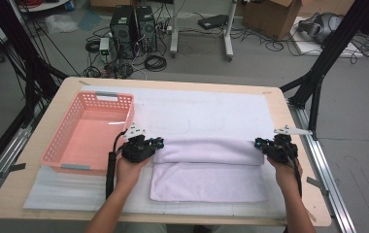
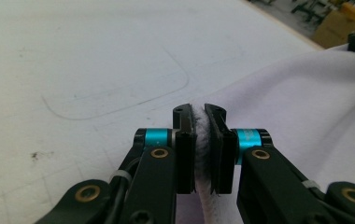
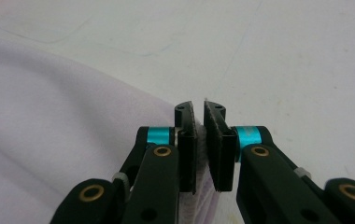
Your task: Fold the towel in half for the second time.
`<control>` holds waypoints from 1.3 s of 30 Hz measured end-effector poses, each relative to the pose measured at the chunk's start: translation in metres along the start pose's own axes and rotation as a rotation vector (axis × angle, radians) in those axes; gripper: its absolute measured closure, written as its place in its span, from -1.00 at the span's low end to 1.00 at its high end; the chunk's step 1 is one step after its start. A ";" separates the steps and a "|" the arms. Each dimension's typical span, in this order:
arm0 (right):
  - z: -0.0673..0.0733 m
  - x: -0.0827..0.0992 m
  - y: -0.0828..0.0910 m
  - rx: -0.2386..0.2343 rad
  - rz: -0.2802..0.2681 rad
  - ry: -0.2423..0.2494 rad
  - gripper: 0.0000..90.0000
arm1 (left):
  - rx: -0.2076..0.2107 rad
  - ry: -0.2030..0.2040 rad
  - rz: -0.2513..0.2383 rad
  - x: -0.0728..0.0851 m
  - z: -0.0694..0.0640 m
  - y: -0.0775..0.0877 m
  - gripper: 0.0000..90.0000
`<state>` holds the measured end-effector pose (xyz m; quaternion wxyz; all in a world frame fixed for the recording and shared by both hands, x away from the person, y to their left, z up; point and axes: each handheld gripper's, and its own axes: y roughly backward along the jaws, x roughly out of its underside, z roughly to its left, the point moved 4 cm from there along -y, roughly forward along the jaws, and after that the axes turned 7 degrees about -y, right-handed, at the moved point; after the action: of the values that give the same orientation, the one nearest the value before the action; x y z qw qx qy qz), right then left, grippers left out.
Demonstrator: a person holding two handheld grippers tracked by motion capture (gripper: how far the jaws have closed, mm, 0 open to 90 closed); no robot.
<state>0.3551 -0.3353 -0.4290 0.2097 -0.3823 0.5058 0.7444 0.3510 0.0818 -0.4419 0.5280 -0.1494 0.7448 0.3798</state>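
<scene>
Left gripper (image 2: pixel 200 140), jaws nearly together, pinching a thick white hem of the towel (image 1: pixel 207 167) between the pads, fabric bulging in the narrow gap. Right gripper (image 3: pixel 200 140), jaws likewise drawn almost closed, clamped on the towel's opposite edge, a sliver of cloth caught between the pads.

Seen from above: left gripper (image 1: pixel 141 148) at the towel's left end, right gripper (image 1: pixel 276 148) at the towel's right end, both level with the raised fold running across the towel's far side. Near half of the towel lying flat, far half gathered into a soft roll between the two grippers. Left hand (image 1: pixel 130 170) and right hand (image 1: pixel 285 174) coming in just off the towel's near corners, a black cable trailing down along the left forearm.

Under the towel, a white mat (image 1: pixel 197 114) spread over most of the desk (image 1: pixel 282 121), faint pencil-like outlines drawn on it beyond the towel. Left of the towel, just beside the left gripper, a pink basket (image 1: pixel 56 143) with perforated walls and grey handle strips, standing upright on the mat. Beyond the towel, past the desk's far edge, two black computer towers (image 1: pixel 134 26) on the floor amid loose cables, a cardboard box (image 1: pixel 272 17) farther right of the towel's line.
</scene>
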 end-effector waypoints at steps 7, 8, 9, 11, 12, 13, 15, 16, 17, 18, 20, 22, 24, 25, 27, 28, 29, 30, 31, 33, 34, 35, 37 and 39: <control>0.005 0.031 0.028 -0.028 -0.070 0.009 0.84 | 0.050 -0.035 -0.027 0.016 -0.014 0.021 0.84; 0.007 0.035 0.032 -0.033 -0.074 0.007 0.84 | 0.054 -0.034 -0.031 0.017 -0.016 0.022 0.84; 0.008 0.038 0.033 -0.036 -0.078 0.004 0.84 | 0.058 -0.040 -0.033 0.018 -0.019 0.024 0.84; 0.011 0.042 0.038 -0.033 -0.081 0.018 0.83 | 0.066 -0.046 -0.033 0.021 -0.025 0.027 0.84; 0.012 0.044 0.040 -0.031 -0.083 0.026 0.83 | 0.065 -0.054 -0.030 0.022 -0.027 0.028 0.84; 0.014 0.045 0.043 -0.027 -0.081 0.036 0.83 | 0.064 -0.062 -0.032 0.023 -0.030 0.031 0.84; 0.018 0.047 0.047 -0.023 -0.085 0.053 0.83 | 0.063 -0.061 -0.031 0.027 -0.033 0.035 0.84; 0.020 0.049 0.050 -0.022 -0.089 0.060 0.83 | 0.062 -0.060 -0.029 0.029 -0.034 0.037 0.84; 0.022 0.051 0.052 -0.021 -0.088 0.064 0.83 | 0.060 -0.058 -0.026 0.032 -0.034 0.039 0.84; 0.022 0.053 0.054 -0.016 -0.087 0.069 0.83 | 0.058 -0.056 -0.024 0.033 -0.034 0.040 0.83; 0.023 0.056 0.057 -0.014 -0.089 0.068 0.83 | 0.053 -0.051 -0.021 0.039 -0.036 0.044 0.83; 0.023 0.060 0.060 -0.021 -0.093 0.066 0.83 | 0.048 -0.064 -0.013 0.042 -0.040 0.045 0.83; 0.024 0.063 0.062 -0.024 -0.089 0.066 0.83 | 0.045 -0.078 -0.008 0.043 -0.043 0.046 0.83; 0.025 0.064 0.063 -0.024 -0.088 0.069 0.83 | 0.045 -0.078 -0.009 0.044 -0.044 0.047 0.83; 0.027 0.067 0.066 -0.026 -0.085 0.066 0.83 | 0.051 -0.077 -0.014 0.044 -0.045 0.050 0.83; 0.027 0.068 0.067 -0.027 -0.085 0.068 0.83 | 0.056 -0.076 -0.017 0.045 -0.046 0.052 0.83; 0.028 0.070 0.069 -0.029 -0.084 0.073 0.83 | 0.059 -0.078 -0.015 0.045 -0.046 0.053 0.83; 0.029 0.070 0.070 -0.030 -0.086 0.074 0.83 | 0.058 -0.079 -0.017 0.046 -0.047 0.055 0.83; 0.030 0.071 0.072 -0.032 -0.087 0.075 0.83 | 0.061 -0.079 -0.016 0.047 -0.047 0.056 0.82; 0.032 0.073 0.074 -0.038 -0.089 0.077 0.83 | 0.068 -0.080 -0.016 0.047 -0.048 0.058 0.82; 0.033 0.073 0.076 -0.041 -0.091 0.079 0.83 | 0.069 -0.078 -0.019 0.048 -0.049 0.060 0.82; 0.034 0.074 0.078 -0.046 -0.090 0.083 0.83 | 0.074 -0.079 -0.019 0.048 -0.050 0.062 0.82; 0.037 0.076 0.081 -0.053 -0.094 0.090 0.83 | 0.080 -0.082 -0.020 0.049 -0.051 0.065 0.82; 0.039 0.078 0.086 -0.059 -0.098 0.094 0.83 | 0.087 -0.086 -0.023 0.051 -0.054 0.070 0.82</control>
<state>0.2329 -0.3396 -0.4316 0.2108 -0.4472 0.4735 0.7290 0.2508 0.0980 -0.4508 0.5696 -0.1183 0.7356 0.3470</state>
